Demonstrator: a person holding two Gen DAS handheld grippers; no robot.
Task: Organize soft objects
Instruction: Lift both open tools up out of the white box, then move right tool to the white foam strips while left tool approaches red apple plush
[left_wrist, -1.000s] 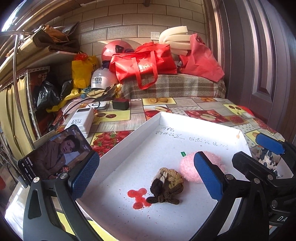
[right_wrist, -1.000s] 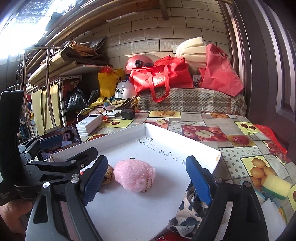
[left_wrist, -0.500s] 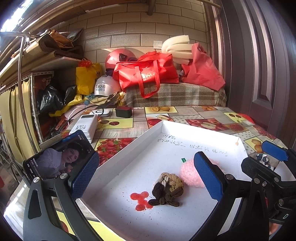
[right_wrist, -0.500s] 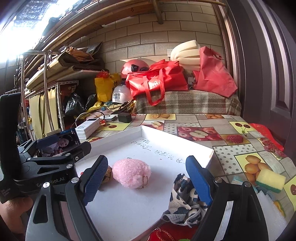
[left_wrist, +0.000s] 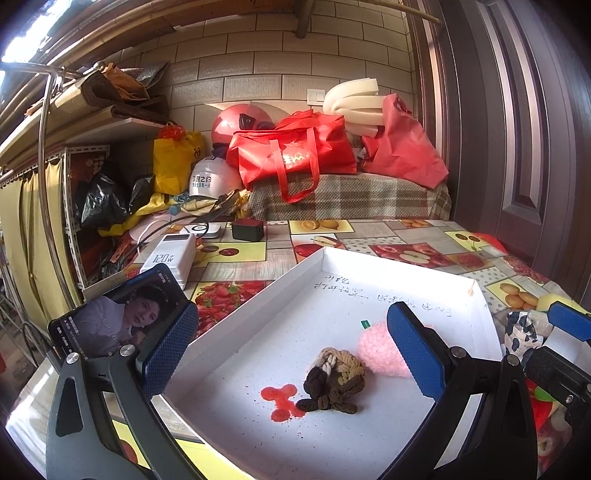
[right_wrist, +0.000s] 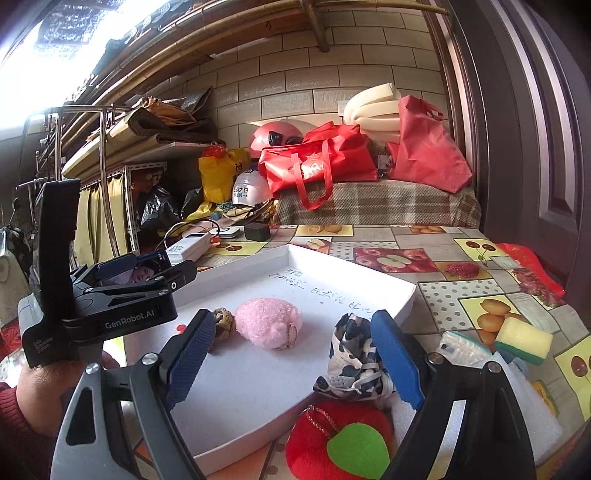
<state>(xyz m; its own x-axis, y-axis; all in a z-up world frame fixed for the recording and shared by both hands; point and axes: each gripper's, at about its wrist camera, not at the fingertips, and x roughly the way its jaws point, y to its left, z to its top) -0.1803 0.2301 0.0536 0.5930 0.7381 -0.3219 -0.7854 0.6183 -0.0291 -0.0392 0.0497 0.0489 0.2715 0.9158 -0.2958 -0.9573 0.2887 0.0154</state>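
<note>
Two low wrist views, side by side, facing the brick wall (left_wrist: 258, 74), both over the white tray (left_wrist: 480, 295).

The shallow white cardboard tray (right_wrist: 400, 295) lies mostly bare at its near half. A patterned crumpled cloth (right_wrist: 352, 363) drapes over its right rim. A fluffy pink pouch (right_wrist: 267, 321) sits mid-tray.

White tray (left_wrist: 369, 269) holds a pink pompom (right_wrist: 267, 321) and brown-beige knot (left_wrist: 338, 380) — tablecloth (right_wrist: 461, 258) fruit-patterned.
</note>
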